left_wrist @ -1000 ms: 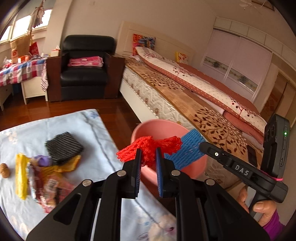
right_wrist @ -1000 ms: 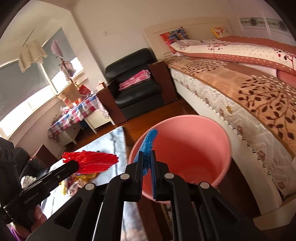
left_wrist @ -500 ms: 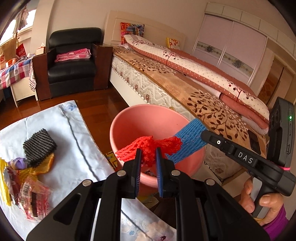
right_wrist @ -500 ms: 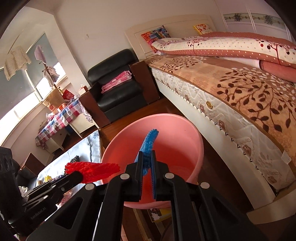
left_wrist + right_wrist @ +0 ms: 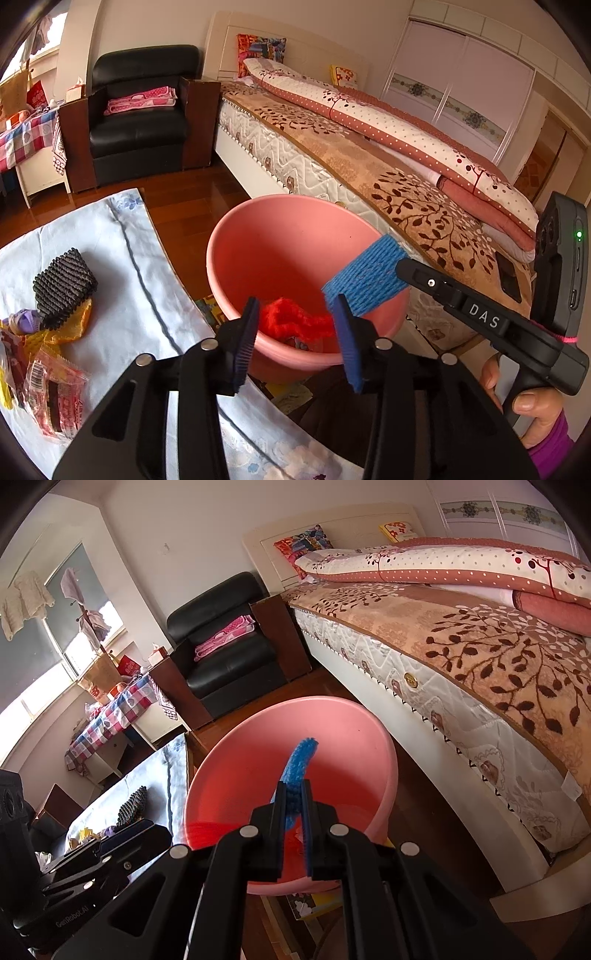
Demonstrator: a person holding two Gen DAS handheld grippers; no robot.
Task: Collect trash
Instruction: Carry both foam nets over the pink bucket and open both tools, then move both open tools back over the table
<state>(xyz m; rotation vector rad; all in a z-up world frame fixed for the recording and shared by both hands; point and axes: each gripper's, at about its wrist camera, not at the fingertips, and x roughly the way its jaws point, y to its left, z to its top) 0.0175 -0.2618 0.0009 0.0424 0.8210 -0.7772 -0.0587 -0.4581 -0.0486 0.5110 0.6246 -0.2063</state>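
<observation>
The left tool point(image 5: 293, 334) stands with its two fingers spread wide and nothing between them, poised just above the near rim of a pink bucket point(image 5: 236, 236). Directly beyond its gap, a red foam net point(image 5: 291, 323) lies loose inside the bucket against the near wall, touching neither finger. The right tool point(image 5: 293, 812) is clamped on a blue foam net point(image 5: 297, 766), whose free end rises out from between the fingers and curves up over the bucket's mouth; in the left wrist view the same blue net point(image 5: 364, 278) hangs at the tip of the right tool above the bucket's right rim, and the right hand point(image 5: 532, 402) grips the handle lower right. The bucket point(image 5: 384, 760) sits on the wooden floor point(image 5: 177, 199) between the worktop and the bed point(image 5: 369, 162). On the worktop point(image 5: 122, 266), covered by a pale blue cloth, more trash lies well apart from the bucket: a black foam net point(image 5: 64, 282) resting on a yellow net point(image 5: 75, 325), a small purple piece point(image 5: 22, 319) just beside it, and a clear red-printed snack wrapper point(image 5: 51, 398) nearer the camera. Farther back stand a black leather armchair point(image 5: 142, 122) with folded pink cloth point(image 5: 142, 101) on its seat, and a side table under a checked cloth point(image 5: 18, 142) by the window.
</observation>
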